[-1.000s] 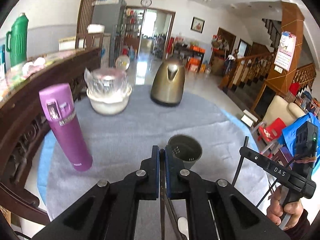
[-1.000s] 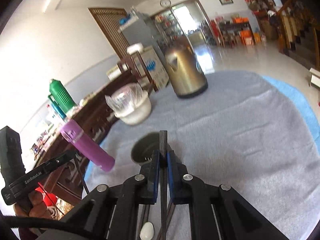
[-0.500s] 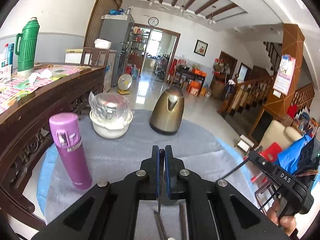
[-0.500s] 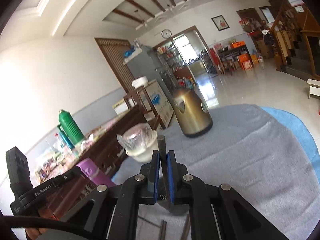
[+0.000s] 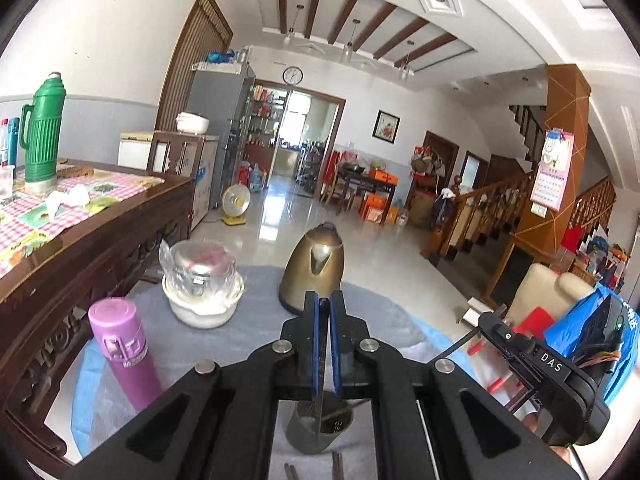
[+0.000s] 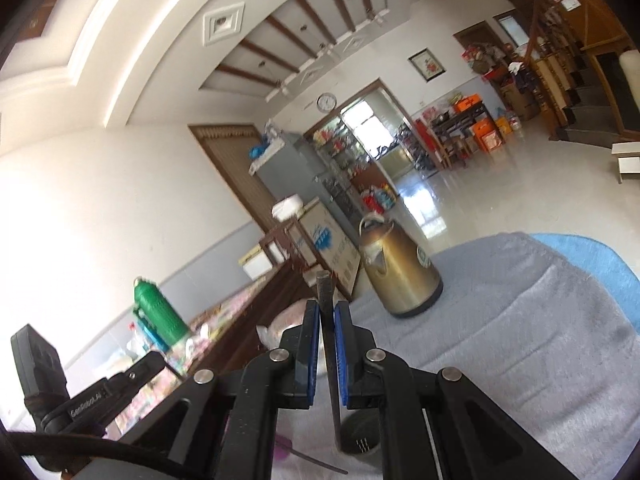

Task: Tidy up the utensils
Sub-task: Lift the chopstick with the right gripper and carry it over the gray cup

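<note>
My left gripper [image 5: 324, 300] is shut on a thin metal utensil [image 5: 321, 400] that hangs down between its blue pads. Right under it a dark utensil cup [image 5: 316, 430] stands on the grey tablecloth [image 5: 256, 332]. My right gripper [image 6: 327, 308] is shut on a dark flat utensil [image 6: 325, 292]; its end sticks up past the pads and its shaft runs down toward the same cup [image 6: 360, 434]. In the left wrist view the right gripper [image 5: 486, 320] is at the right, raised above the table. The left gripper's body [image 6: 92, 398] shows at the lower left of the right wrist view.
A purple bottle [image 5: 124, 356], a white bowl with a plastic-wrapped lid [image 5: 202, 300] and a gold kettle [image 5: 314, 268] stand on the far half of the table. Loose utensils [image 5: 338, 465] lie in front of the cup. A wooden counter [image 5: 80, 240] borders the left side.
Both grippers have risen and tipped upward, so the table and cup have dropped low in both views. Each still grips its utensil, now lifted off the cloth.
</note>
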